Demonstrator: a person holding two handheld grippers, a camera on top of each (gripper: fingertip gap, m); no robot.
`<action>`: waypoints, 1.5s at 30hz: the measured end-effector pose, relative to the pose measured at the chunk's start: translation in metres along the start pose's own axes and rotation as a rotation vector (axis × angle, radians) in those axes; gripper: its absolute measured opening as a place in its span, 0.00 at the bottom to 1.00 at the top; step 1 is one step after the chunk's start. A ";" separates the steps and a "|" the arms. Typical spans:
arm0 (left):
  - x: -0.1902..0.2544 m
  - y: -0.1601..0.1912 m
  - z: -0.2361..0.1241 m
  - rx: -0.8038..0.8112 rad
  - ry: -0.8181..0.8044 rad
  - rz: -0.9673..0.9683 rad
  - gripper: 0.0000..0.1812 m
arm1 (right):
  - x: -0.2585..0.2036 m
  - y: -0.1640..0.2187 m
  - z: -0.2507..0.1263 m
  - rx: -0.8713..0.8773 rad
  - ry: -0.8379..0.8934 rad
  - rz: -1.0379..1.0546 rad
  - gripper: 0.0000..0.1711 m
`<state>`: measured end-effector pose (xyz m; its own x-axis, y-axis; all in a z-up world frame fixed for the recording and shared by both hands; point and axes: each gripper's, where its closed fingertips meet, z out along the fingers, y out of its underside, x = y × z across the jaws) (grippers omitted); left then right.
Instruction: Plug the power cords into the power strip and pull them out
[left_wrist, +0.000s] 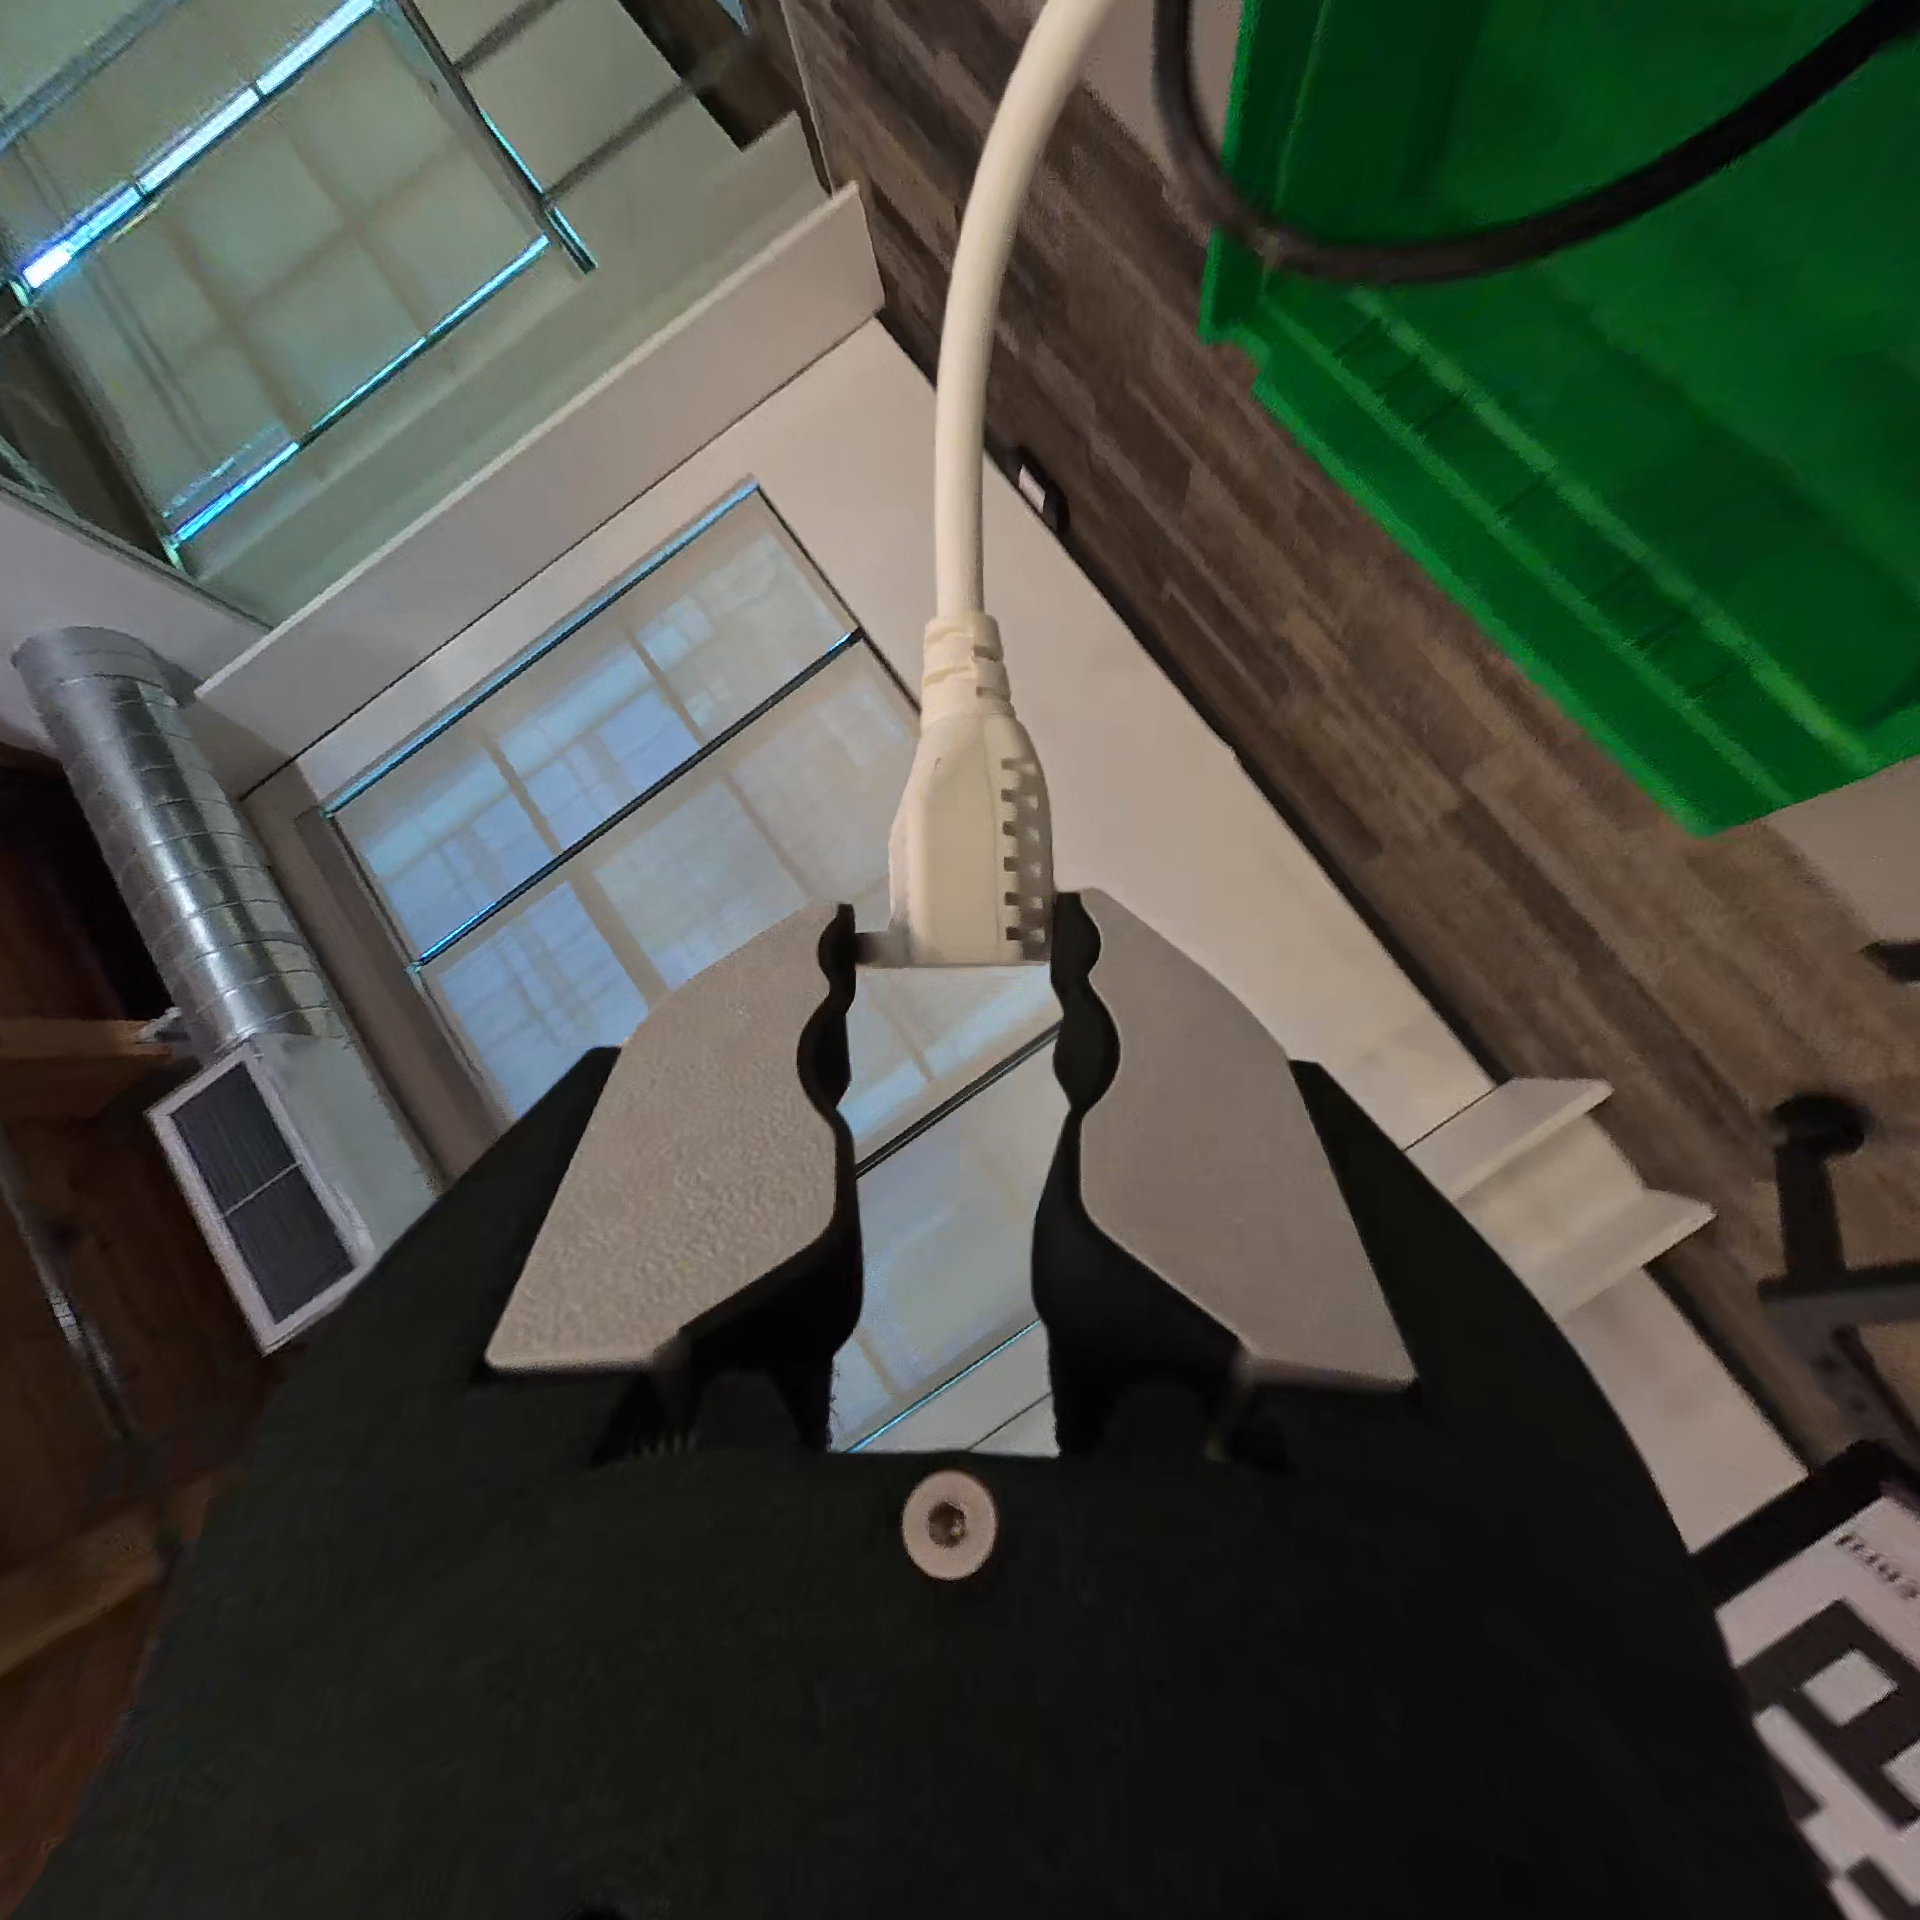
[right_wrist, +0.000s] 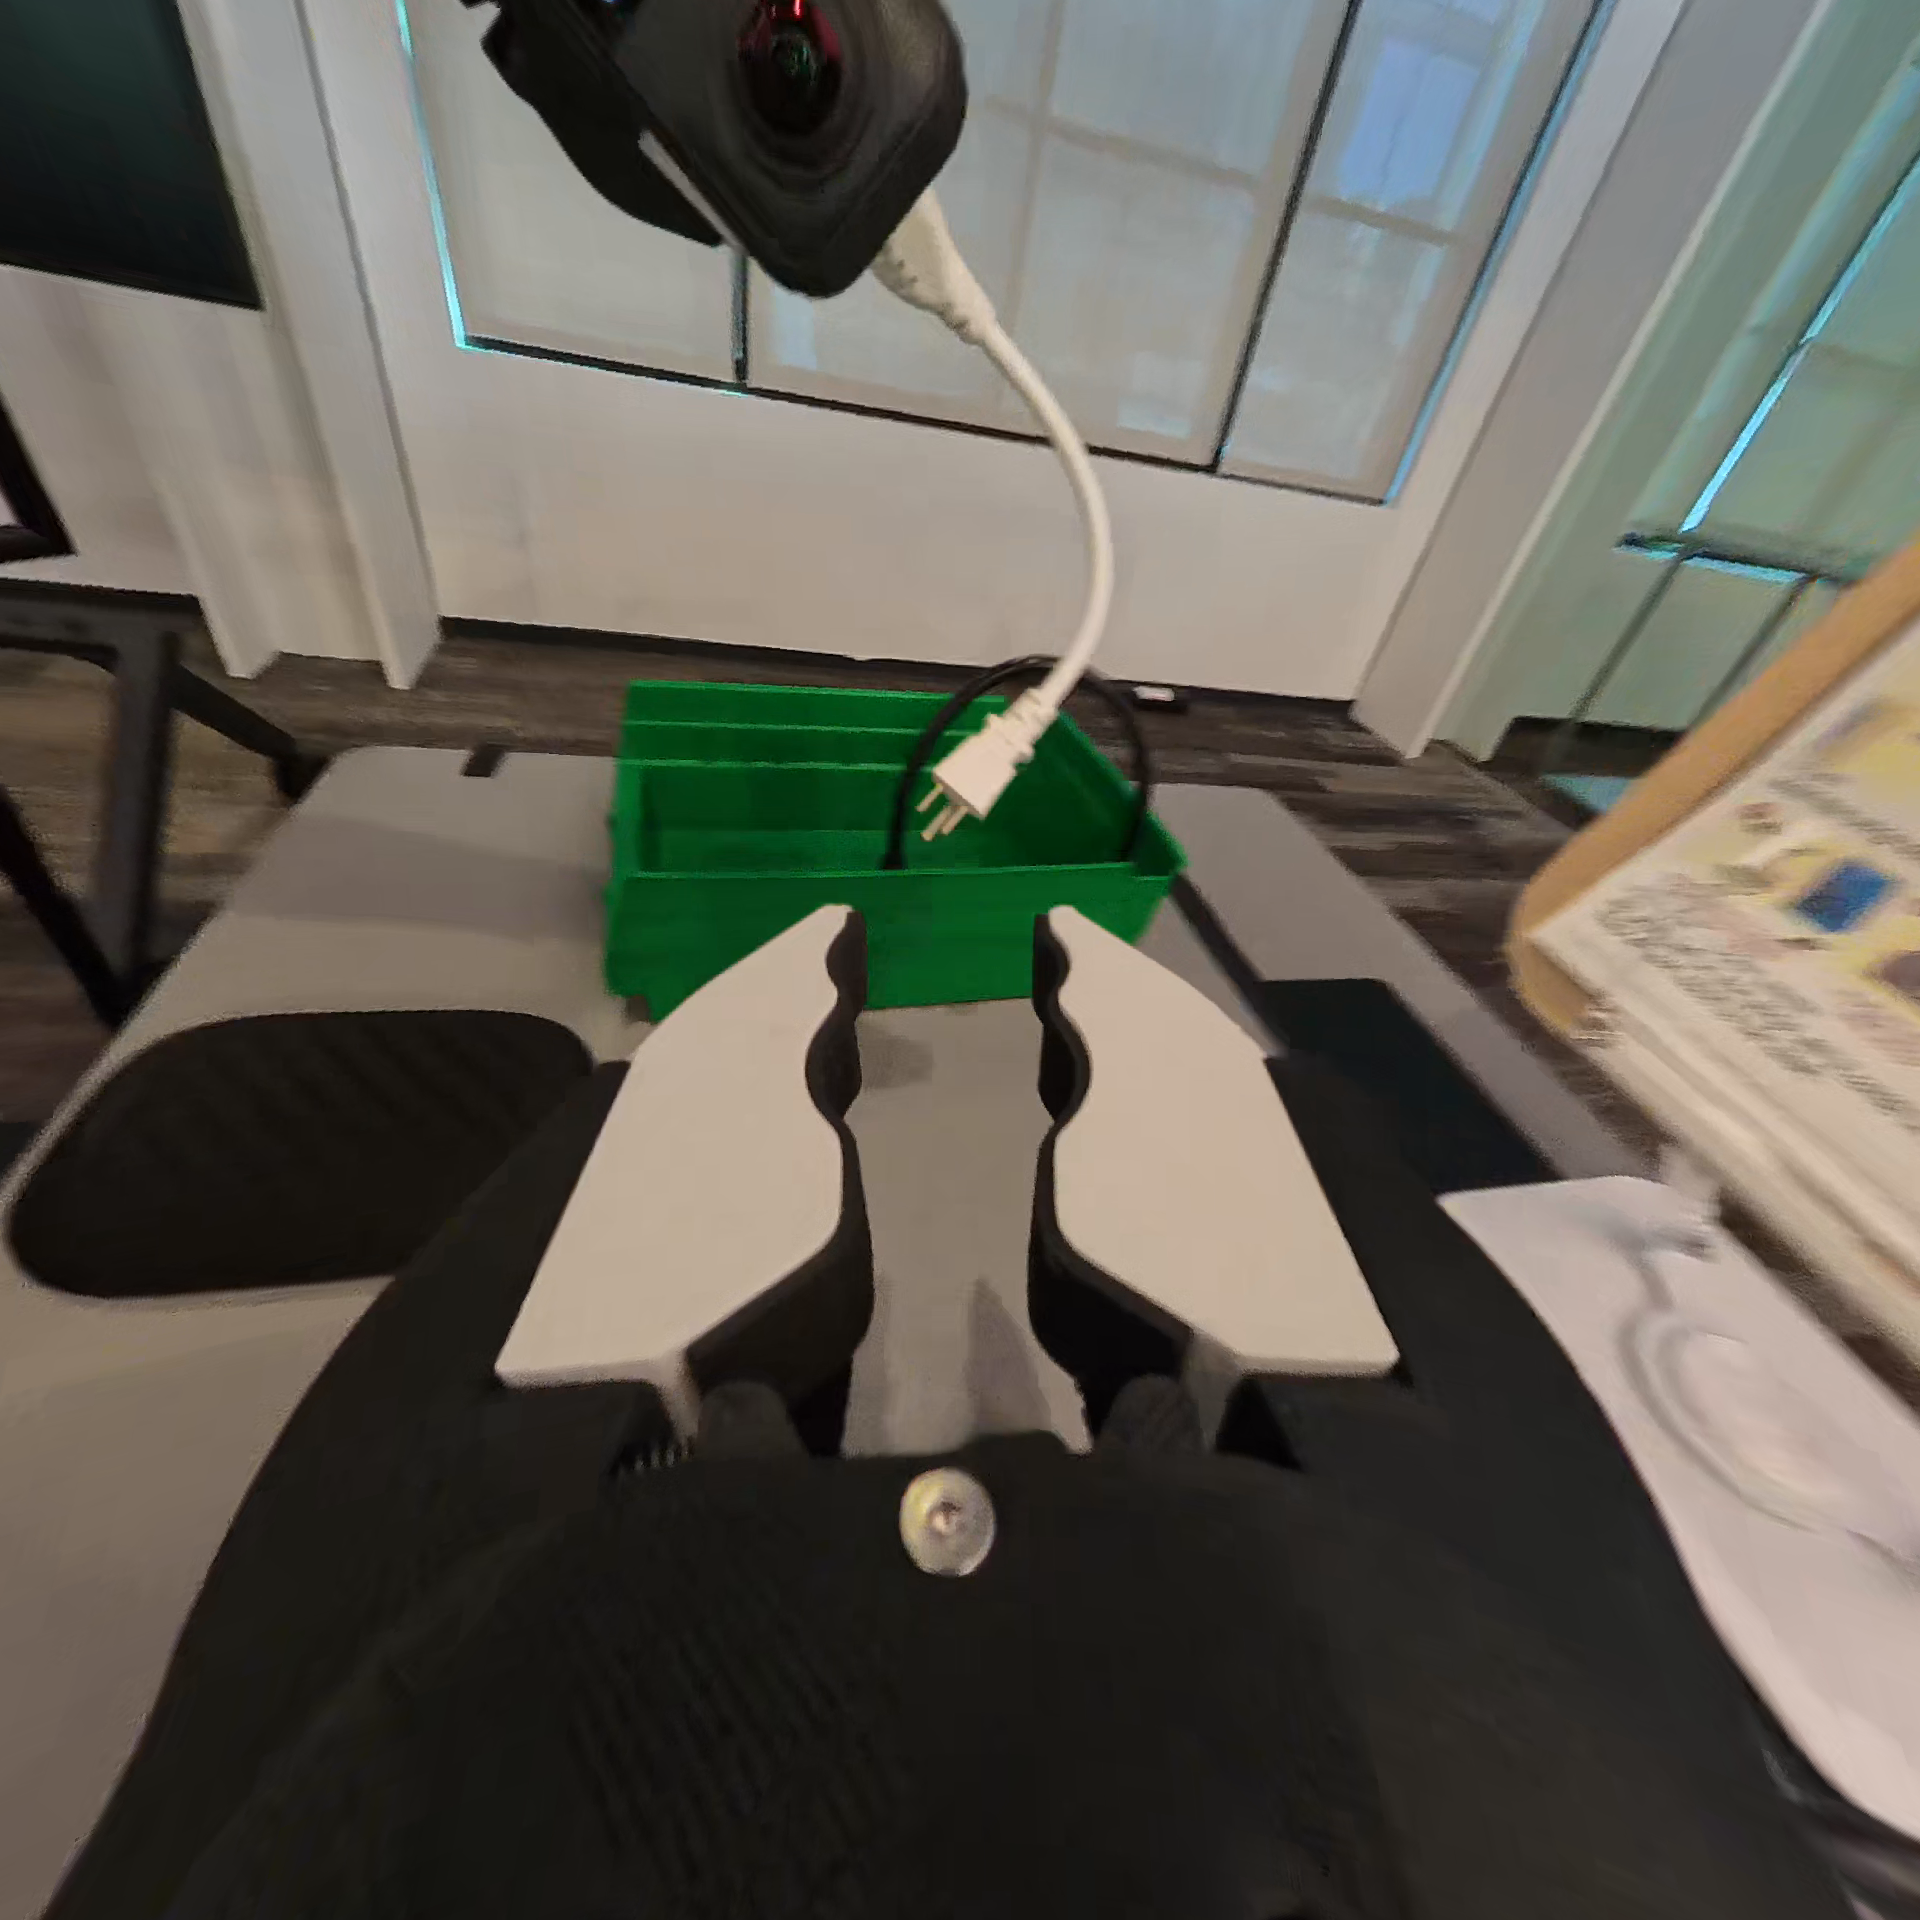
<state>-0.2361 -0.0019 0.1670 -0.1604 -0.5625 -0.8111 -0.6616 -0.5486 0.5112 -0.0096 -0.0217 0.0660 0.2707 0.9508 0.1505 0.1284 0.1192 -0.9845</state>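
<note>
While the short white cord (right_wrist: 1081, 540) hangs in mid-air, its pronged plug (right_wrist: 971, 774) dangles just above the green bin (right_wrist: 883, 935) on the worktop (right_wrist: 436, 935), and the socket end (left_wrist: 971, 862) at the other end is pinched in the left gripper (left_wrist: 956, 935), clamped near the tips only. That gripper is held high and tilted, so its own view is mostly windows and floor. A black cord (right_wrist: 1127, 748) loops out of the same bin, right behind the white plug.

The right gripper (right_wrist: 948, 935) is empty, fingers apart, low over the worktop and pointed at the bin. There's a white flat thing with a coiled cord at the right edge (right_wrist: 1704, 1403) — could be the power strip, but it's too blurred for me to tell.

What I'd worry about: the grip is shallow, so a quick swing could let the socket end slip or twist out. Also the dangling plug is free to sway, and it could snag that black loop or knock the bin's rim on the way over — lining up the prongs won't be easy if it's swinging.
</note>
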 end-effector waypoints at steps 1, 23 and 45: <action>0.007 -0.002 -0.001 0.016 0.006 -0.017 0.20 | -0.008 0.005 0.010 -0.009 -0.015 0.029 0.18; -0.005 -0.021 -0.175 0.749 -0.594 0.197 0.20 | -0.078 -0.018 -0.022 0.176 -0.613 0.167 0.35; -0.022 -0.054 -0.106 0.977 -0.062 -0.512 0.49 | -0.089 -0.049 -0.031 0.329 -0.625 0.144 0.10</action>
<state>-0.1194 -0.0254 0.1876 0.2794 -0.3613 -0.8896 -0.9496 0.0331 -0.3117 -0.0104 -0.1206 0.1041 -0.3457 0.9377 0.0340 -0.1880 -0.0337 -0.9816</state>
